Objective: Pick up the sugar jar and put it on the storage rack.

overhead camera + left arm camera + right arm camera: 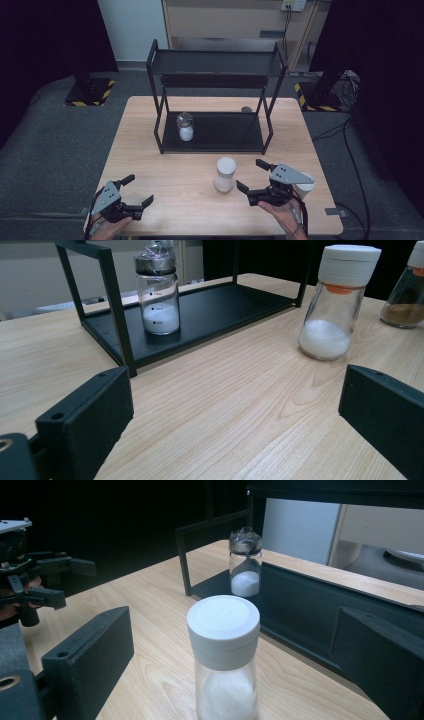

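White-capped clear glass shaker (225, 174) of white powder stands upright on the wooden worktop (165, 165), just ahead of the right gripper (255, 180), whose jaws gape wide and empty. Left gripper (138, 190), equally open and empty, sits well apart.
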